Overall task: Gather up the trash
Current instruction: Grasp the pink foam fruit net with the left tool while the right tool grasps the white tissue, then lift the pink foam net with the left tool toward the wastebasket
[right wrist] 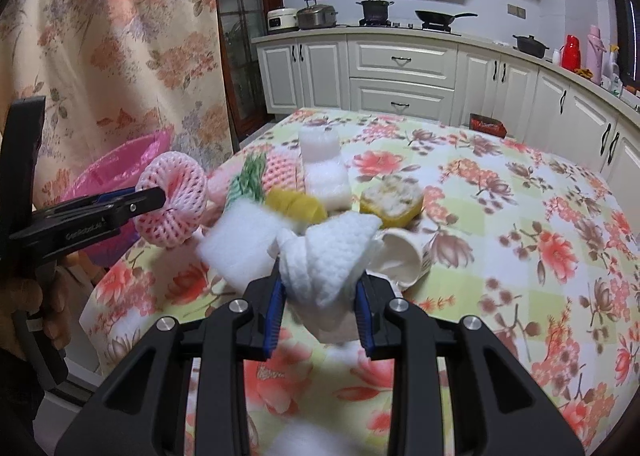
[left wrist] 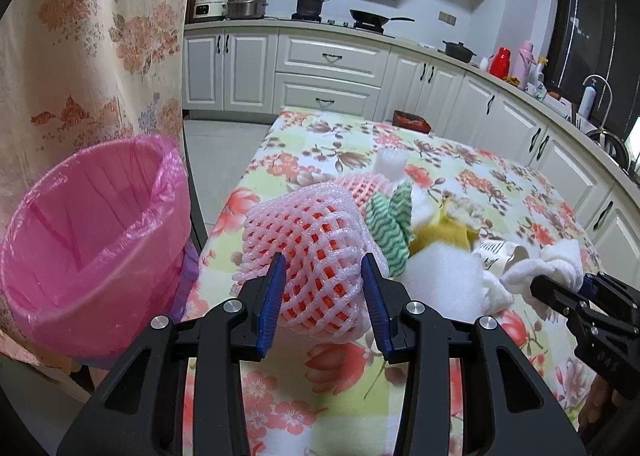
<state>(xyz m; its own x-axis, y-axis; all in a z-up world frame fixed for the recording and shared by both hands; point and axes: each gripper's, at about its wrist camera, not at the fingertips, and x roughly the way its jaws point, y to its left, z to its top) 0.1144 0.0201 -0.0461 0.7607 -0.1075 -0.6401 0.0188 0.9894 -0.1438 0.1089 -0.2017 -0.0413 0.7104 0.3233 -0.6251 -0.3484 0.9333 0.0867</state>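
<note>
Left of my left gripper (left wrist: 324, 276), clamped on a foam net (left wrist: 308, 256), stood the pink-lined bin (left wrist: 92, 232); my right gripper (right wrist: 319, 296) pinched a tissue wad (right wrist: 328, 252); dropping both seemed next.

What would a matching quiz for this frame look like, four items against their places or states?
Items:
1. pink foam net
2. white paper towel
3. paper cup
4. bin with pink liner

Places or states:
A. lying on its side on the floral tablecloth
B. beside the table, at its left edge
C. clamped in the right gripper
D. clamped in the left gripper

Pairs: 1-D, 2-C, 3-A, 4-B
</note>
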